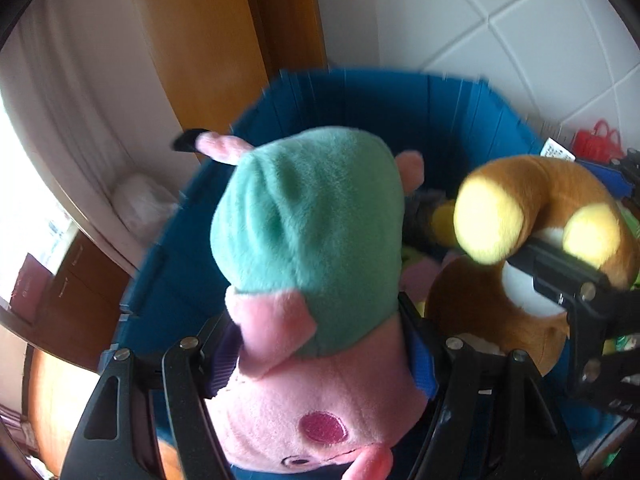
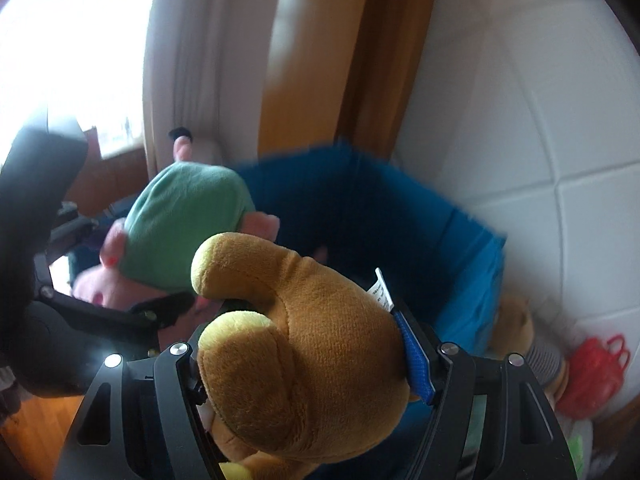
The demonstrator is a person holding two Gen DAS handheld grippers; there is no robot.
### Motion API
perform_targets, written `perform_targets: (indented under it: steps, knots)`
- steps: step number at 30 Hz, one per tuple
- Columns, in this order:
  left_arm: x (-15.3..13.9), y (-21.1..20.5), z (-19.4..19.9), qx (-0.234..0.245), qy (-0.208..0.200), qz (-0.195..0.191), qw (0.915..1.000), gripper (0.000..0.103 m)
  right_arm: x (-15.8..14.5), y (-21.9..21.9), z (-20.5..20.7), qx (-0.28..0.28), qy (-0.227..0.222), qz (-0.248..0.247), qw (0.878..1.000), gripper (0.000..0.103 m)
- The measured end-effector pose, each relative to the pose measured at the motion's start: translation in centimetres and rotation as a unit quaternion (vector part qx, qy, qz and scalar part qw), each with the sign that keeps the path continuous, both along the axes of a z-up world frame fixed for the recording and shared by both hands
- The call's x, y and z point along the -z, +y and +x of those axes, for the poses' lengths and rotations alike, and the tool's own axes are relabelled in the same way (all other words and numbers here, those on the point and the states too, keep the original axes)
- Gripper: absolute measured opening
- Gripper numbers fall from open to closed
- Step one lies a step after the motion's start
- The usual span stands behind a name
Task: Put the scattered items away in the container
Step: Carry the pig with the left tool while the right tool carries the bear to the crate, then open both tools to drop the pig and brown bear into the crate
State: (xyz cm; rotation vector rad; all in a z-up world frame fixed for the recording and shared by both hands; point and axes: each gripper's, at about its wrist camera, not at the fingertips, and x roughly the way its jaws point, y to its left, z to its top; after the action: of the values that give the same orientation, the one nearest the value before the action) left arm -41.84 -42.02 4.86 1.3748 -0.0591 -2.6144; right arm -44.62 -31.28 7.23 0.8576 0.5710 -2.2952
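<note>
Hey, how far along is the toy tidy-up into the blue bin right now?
Done: some soft toys already lie inside the blue bin. In hand: the left hand-held gripper grips a pink pig plush in a green dress, and the right hand-held gripper grips a brown bear plush, both over the bin. Left: releasing both, then the red item and striped toy outside it.
</note>
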Motion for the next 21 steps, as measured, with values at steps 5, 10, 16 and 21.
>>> perform_targets:
  steps: [5, 10, 16, 21]
  knots:
    - [4.1, -0.1, -1.9, 0.012, -0.051, 0.013, 0.9985, 0.069, 3.4, -0.1, -1.6, 0.011, -0.046, 0.054, 0.997, 0.072]
    - [5.1, 0.7, -1.8, 0.016, -0.07, 0.008, 0.9974, 0.072, 5.9, -0.8, -2.2, 0.006, -0.082, 0.079, 0.993, 0.062]
    - [5.4, 0.6, -1.3, 0.014, -0.075, 0.021, 0.9968, 0.076, 6.9, -1.0, -2.7, 0.009, -0.088, 0.088, 0.992, 0.062]
    - [5.0, 0.0, -1.1, 0.007, -0.06, 0.028, 0.9978, 0.09, 6.2, -1.6, -1.0, 0.014, -0.081, 0.09, 0.993, 0.073]
